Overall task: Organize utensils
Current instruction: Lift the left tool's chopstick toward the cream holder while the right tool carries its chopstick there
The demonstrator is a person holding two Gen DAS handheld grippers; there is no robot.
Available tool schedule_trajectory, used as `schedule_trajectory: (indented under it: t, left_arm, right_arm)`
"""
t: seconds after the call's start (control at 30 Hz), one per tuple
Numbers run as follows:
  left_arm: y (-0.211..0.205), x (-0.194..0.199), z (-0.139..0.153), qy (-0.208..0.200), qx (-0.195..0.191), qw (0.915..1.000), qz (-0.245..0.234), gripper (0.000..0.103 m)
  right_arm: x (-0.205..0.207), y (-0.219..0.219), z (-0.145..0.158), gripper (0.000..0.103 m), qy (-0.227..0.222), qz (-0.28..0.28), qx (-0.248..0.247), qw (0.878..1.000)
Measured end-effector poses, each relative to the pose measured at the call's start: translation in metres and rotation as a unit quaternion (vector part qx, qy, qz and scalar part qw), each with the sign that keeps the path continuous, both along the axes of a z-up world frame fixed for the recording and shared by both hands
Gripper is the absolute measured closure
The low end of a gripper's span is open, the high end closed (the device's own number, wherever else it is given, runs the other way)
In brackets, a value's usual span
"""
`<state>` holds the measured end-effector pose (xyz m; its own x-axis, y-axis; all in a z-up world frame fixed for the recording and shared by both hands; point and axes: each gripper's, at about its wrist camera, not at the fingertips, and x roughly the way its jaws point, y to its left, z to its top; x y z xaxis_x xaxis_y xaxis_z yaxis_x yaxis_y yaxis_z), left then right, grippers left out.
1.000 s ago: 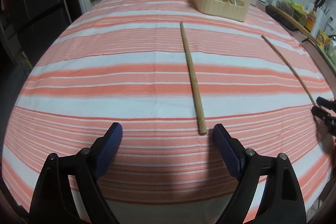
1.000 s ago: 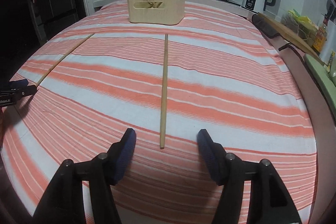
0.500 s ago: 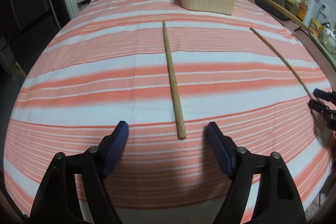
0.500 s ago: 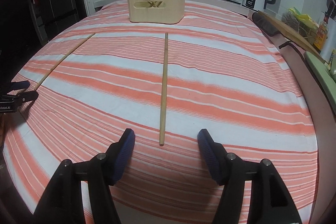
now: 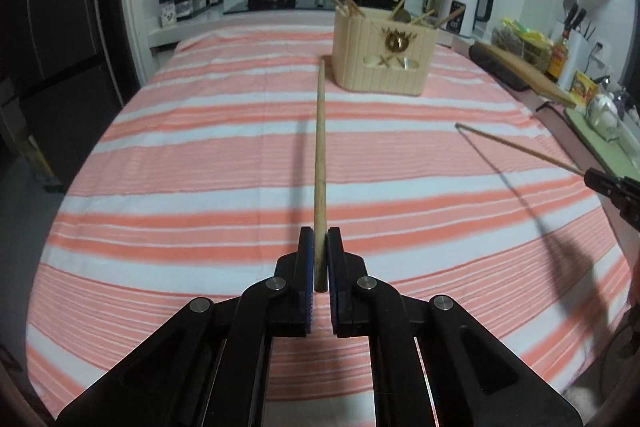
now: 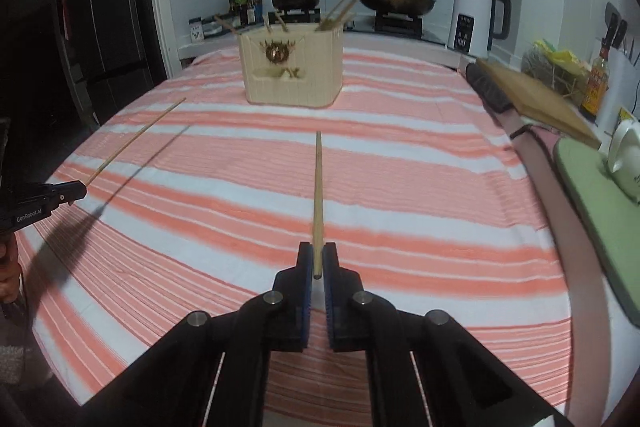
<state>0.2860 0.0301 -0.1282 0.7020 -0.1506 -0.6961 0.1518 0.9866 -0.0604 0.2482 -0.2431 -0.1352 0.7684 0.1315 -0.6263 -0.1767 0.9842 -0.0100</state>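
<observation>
Left wrist view: the left gripper (image 5: pixel 319 259) was wide open half a second ago, now it's clamped on the thick end of the left chopstick (image 5: pixel 320 155) and has it lifted clear of the striped tablecloth (image 5: pixel 200 163), tip aimed at the utensil holder (image 5: pixel 382 57). Same on the other side: the right gripper (image 6: pixel 317 263) is pinched shut on the right chopstick (image 6: pixel 318 187), also airborne. So I'd say both picks are done and only the drop into the holder is left. Only the side-on look from the other camera shows each stick's shadow, which confirms the lift.
</observation>
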Motion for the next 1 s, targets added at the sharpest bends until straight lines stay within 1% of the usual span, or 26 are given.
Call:
schedule_trajectory:
  t: [0.13, 0.23, 0.33, 0.47, 0.7, 0.83, 1.0]
  left_arm:
    - [-0.002, -0.008, 0.039, -0.032, 0.002, 0.9992, -0.024, 0.099]
    - [-0.005, -0.012, 0.059, -0.045, 0.007, 0.9983, -0.037, 0.099]
    - [-0.006, -0.016, 0.069, -0.051, 0.011, 0.9976, -0.045, 0.099]
    - [-0.005, -0.018, 0.075, -0.057, 0.011, 0.9973, -0.046, 0.099]
    - [0.000, -0.021, 0.084, -0.071, 0.008, 0.9965, -0.043, 0.098]
    - [0.006, -0.018, 0.087, -0.075, -0.007, 0.9965, -0.037, 0.099]
    - [0.009, -0.018, 0.093, -0.085, -0.015, 0.9957, -0.033, 0.099]
  right_arm:
    - [-0.009, 0.003, 0.045, 0.098, -0.046, 0.009, -0.002, 0.999]
    - [-0.015, 0.006, 0.069, 0.098, -0.073, 0.016, -0.004, 0.997]
    - [-0.019, 0.005, 0.086, 0.098, -0.091, 0.020, 0.005, 0.996]
    - [-0.023, 0.005, 0.095, 0.098, -0.103, 0.020, 0.013, 0.994]
    - [-0.028, 0.004, 0.097, 0.098, -0.107, 0.020, 0.018, 0.994]
    - [-0.027, 0.003, 0.097, 0.098, -0.107, 0.021, 0.025, 0.994]
    - [-0.027, -0.001, 0.102, 0.098, -0.112, 0.025, 0.035, 0.993]
